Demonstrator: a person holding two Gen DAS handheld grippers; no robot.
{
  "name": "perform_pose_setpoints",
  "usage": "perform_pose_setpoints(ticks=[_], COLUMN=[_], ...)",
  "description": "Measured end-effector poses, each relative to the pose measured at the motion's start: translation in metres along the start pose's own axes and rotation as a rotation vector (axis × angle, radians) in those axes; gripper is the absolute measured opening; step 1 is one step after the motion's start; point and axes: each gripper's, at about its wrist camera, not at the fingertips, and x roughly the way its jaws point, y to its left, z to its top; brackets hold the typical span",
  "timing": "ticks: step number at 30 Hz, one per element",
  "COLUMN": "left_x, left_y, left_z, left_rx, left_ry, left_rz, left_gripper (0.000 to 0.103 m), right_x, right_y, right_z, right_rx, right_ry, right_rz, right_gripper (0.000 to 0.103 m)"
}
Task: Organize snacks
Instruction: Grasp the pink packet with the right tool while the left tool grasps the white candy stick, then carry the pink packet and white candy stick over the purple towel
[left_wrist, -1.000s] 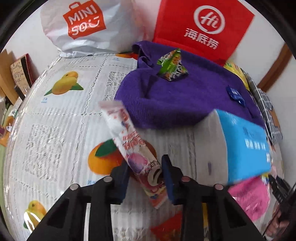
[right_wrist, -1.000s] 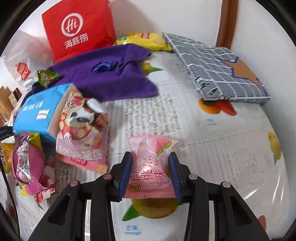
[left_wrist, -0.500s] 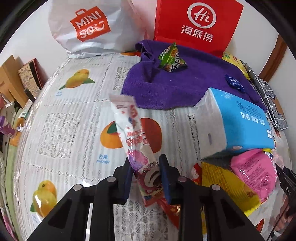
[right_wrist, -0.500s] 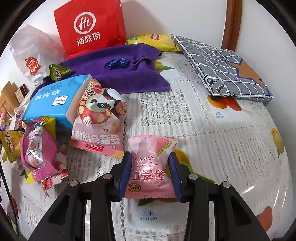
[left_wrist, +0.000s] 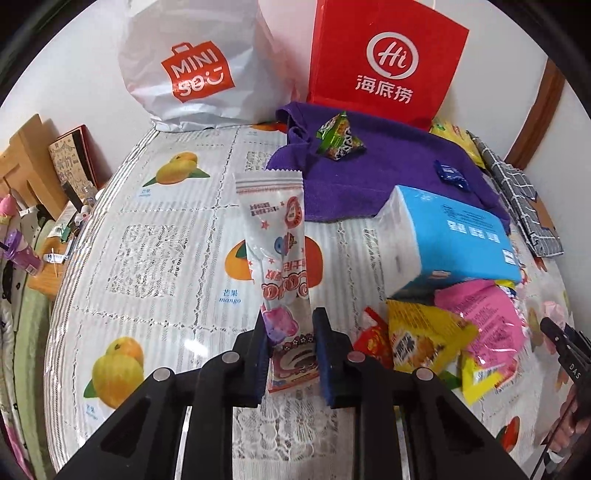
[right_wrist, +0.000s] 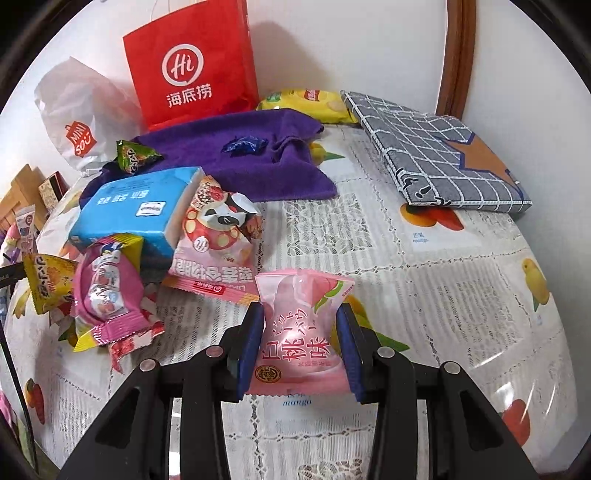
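Observation:
My left gripper (left_wrist: 290, 334) is shut on the lower end of a long white snack stick (left_wrist: 277, 251), which stands up over the fruit-print tablecloth (left_wrist: 155, 236). My right gripper (right_wrist: 301, 336) is shut on a pink peach snack packet (right_wrist: 300, 343) held above the cloth. A heap of snacks lies between them: a pink packet (right_wrist: 107, 291), a yellow packet (left_wrist: 424, 336), a pink panda bag (right_wrist: 216, 243) and a blue tissue pack (left_wrist: 447, 240). A green packet (left_wrist: 338, 136) and a blue candy (left_wrist: 451, 175) lie on the purple towel (left_wrist: 388, 173).
A red paper bag (left_wrist: 384, 62) and a white Miniso bag (left_wrist: 192, 66) stand against the back wall. A grey checked cloth bundle (right_wrist: 443, 155) and a yellow chip bag (right_wrist: 306, 105) lie at the back right. Wooden furniture and clutter (left_wrist: 33, 177) stand past the table's left edge.
Both grippers have drawn back and risen with their snacks, so more of the table shows. The left jaws have tightened on the white stick, which now stands more upright.

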Motion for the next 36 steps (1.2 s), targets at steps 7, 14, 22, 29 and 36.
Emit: perform_pose_setpoints(ticks=[7, 14, 22, 29, 36], left_x=[-0.02, -0.042, -0.058, -0.063, -0.067], left_y=[-0.002, -0.007, -0.031, -0.048, -0.061], left_z=[-0.004, -0.001, 0.005, 0.015, 0.027], left_rx=[0.013, 0.03, 0.082, 0.11, 0.134], left_ry=[-0.031, -0.079, -0.111, -0.126, -0.139], left_rz=[-0.013, -0.038, -0.082, -0.103, -0.117], left_gripper=[0.021, 0.021, 0.021, 0.021, 0.021], right_x=[-0.017, -0.036, -0.054, -0.065, -0.068], right_y=[0.001, 0.01, 0.029, 0.043, 0.052], right_z=[0.002, 0.011, 0.022, 0.04, 0.055], right_rx=[-0.001, -0.013, -0.057, -0.075, -0.076], right_ry=[-0.035, -0.079, -0.12, -0.162, -0.188], right_rz=[-0.001, 0.007, 0.023, 0.048, 0.059], right_gripper=[0.04, 0.04, 0.04, 0.04, 0.04])
